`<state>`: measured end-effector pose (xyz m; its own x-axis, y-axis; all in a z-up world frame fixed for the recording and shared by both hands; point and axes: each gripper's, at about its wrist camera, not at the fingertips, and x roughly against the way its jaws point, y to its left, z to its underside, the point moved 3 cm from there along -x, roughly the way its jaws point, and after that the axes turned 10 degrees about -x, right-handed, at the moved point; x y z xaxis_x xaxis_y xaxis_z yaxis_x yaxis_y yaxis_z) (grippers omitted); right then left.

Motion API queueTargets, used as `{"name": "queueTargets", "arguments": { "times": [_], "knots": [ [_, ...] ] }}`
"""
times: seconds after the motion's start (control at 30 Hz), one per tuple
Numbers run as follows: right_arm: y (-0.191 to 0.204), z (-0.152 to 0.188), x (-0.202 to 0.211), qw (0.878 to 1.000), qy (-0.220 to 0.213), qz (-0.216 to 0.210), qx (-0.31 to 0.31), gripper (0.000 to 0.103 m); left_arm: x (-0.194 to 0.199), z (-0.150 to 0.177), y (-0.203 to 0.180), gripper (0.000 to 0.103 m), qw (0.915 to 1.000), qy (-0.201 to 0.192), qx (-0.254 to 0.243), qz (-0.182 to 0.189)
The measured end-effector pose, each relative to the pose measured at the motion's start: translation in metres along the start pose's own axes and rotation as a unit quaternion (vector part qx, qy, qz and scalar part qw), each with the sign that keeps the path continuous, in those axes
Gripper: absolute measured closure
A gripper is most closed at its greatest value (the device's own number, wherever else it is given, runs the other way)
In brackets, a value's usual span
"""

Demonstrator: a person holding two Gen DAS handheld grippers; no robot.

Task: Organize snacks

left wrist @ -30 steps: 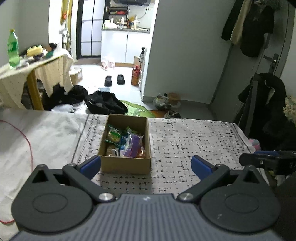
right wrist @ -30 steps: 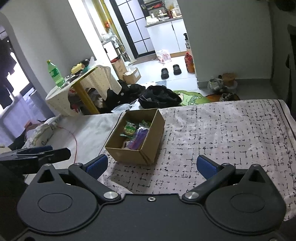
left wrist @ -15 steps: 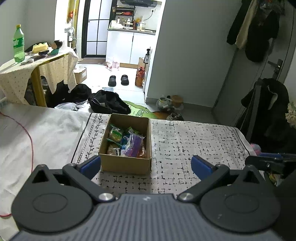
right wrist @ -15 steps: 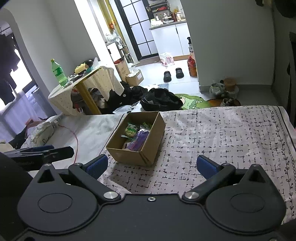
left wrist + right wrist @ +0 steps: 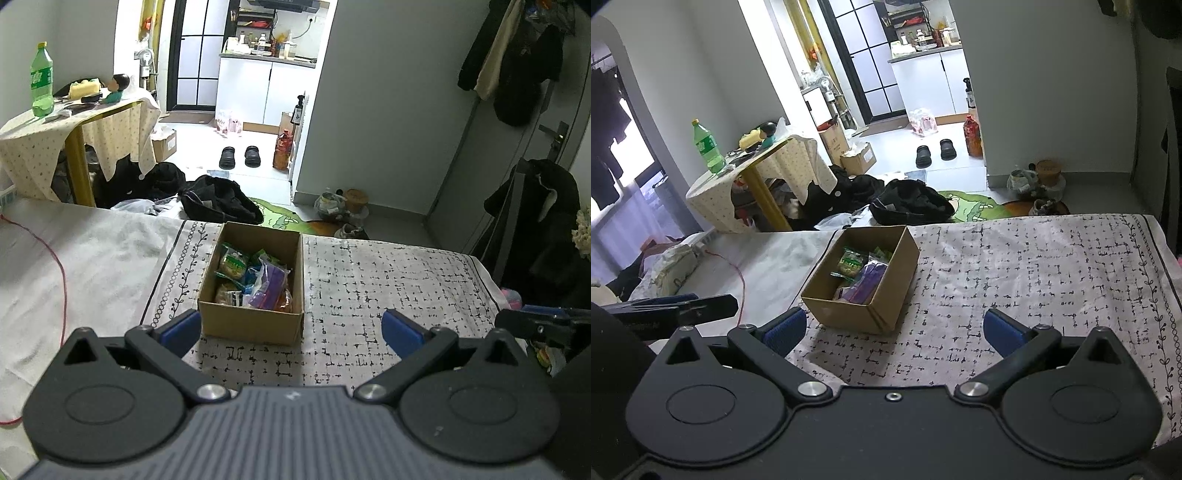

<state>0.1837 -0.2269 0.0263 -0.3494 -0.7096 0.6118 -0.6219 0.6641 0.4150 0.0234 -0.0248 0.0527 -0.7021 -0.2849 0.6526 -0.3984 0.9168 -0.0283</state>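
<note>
Left wrist view: our left tool (image 5: pixel 291 328) has its blue-padded fingers (image 5: pixel 181 328) spread wide, with nothing between them. It hangs above the patterned cloth (image 5: pixel 388 280), just short of the near wall of the cardboard box (image 5: pixel 251 325). At the right edge of this view the tip of the other tool shows side-on; from here we cannot tell its spread.

Right wrist view: our right tool (image 5: pixel 894 328) is likewise wide open and empty, its fingers (image 5: pixel 1004 330) above the cloth (image 5: pixel 1034 266) and touching nothing. The box (image 5: pixel 864 314) sits ahead and left of centre, turned slightly.

Box contents, open top: several snack packets (image 5: pixel 255 277) piled loosely. We make out a green packet (image 5: pixel 232 262) toward the far left corner, a purple packet (image 5: pixel 271 284) toward the right wall, and an orange-tinted one at the near right corner. The rest are too jumbled to tell apart. In the right wrist view the green packet (image 5: pixel 851 262) and the purple packet (image 5: pixel 868 278) lie side by side.

Beyond the box: a white sheet (image 5: pixel 74 258) with a red cable (image 5: pixel 62 280) across it, then a side table (image 5: pixel 74 122) carrying a green bottle (image 5: pixel 41 79).
</note>
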Motion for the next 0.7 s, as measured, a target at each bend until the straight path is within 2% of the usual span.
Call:
{"name": "queueTargets", "arguments": {
  "times": [0.7],
  "knots": [
    [0.0005, 0.001, 0.0021, 1.0, -0.004, 0.0, -0.006, 0.0, 0.0016, 0.0024, -0.0023, 0.0, 0.9999, -0.001, -0.007, -0.007]
  ]
}}
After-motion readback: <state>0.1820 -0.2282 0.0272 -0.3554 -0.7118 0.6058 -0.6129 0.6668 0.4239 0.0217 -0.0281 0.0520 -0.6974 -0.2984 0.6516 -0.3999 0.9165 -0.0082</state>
